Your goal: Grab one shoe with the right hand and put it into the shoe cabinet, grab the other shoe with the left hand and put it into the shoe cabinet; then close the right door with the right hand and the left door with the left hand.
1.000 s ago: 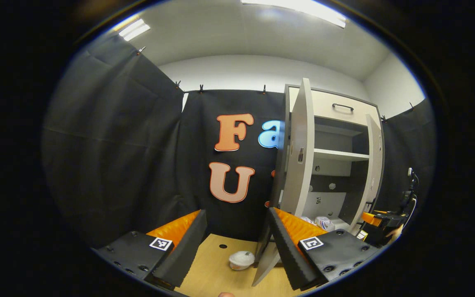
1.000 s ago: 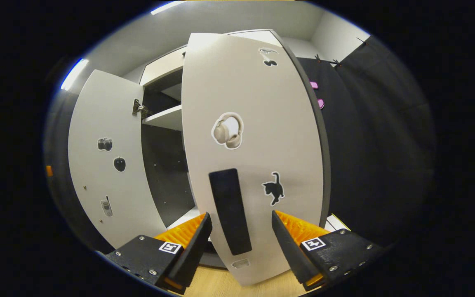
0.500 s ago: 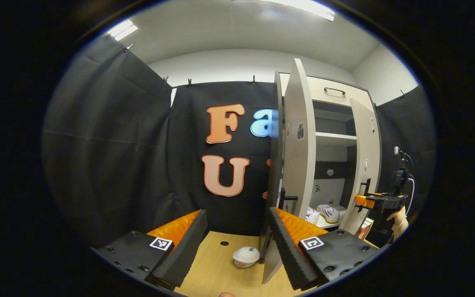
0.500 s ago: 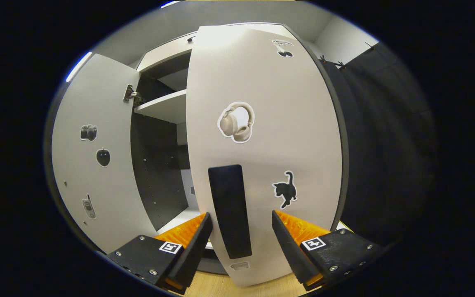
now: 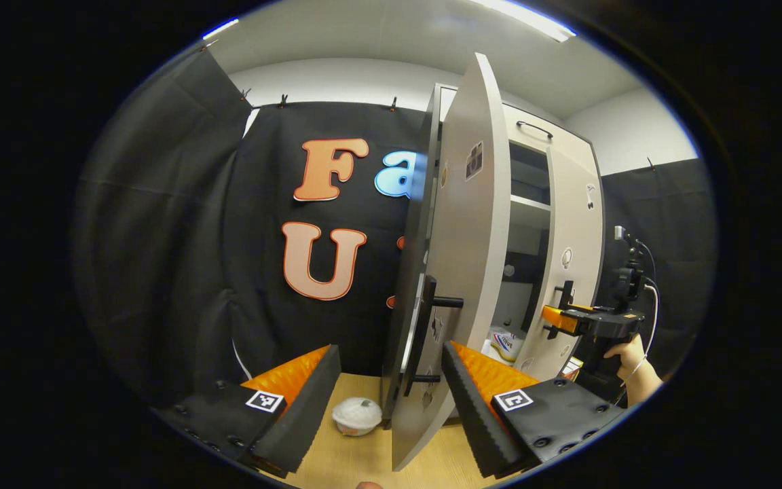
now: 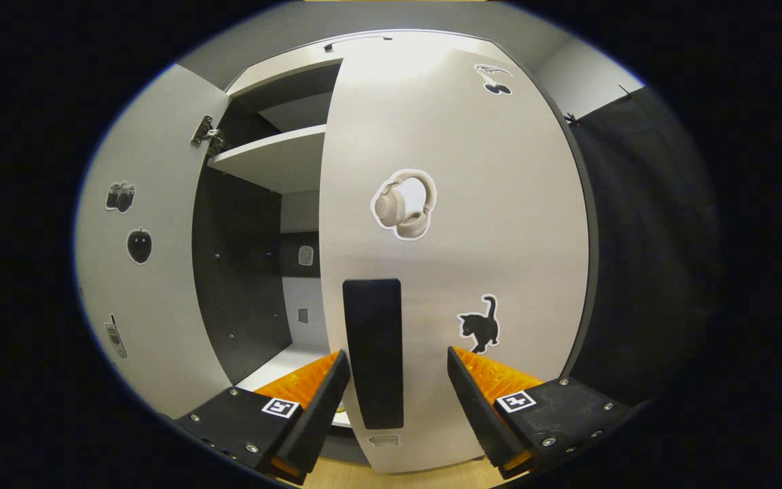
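Observation:
The white shoe cabinet stands with both doors partly open. In the left gripper view the left door stands edge-on right ahead, its black handle just above my open left gripper. A white shoe shows on the cabinet floor in the gap between the doors. Farther right, a hand holds the right gripper against the right door. In the right gripper view that door is close, and its black handle stands between the fingers of my open right gripper, which do not clamp it.
A white lidded bowl sits on the wooden floor by the foot of the left door. Inside the cabinet a white shelf crosses the upper part. The left door swings out on the left of the right gripper view.
The right door has swung further toward the cabinet with the right gripper at its handle. My left gripper has come up to the left door, which now looms edge-on in front.

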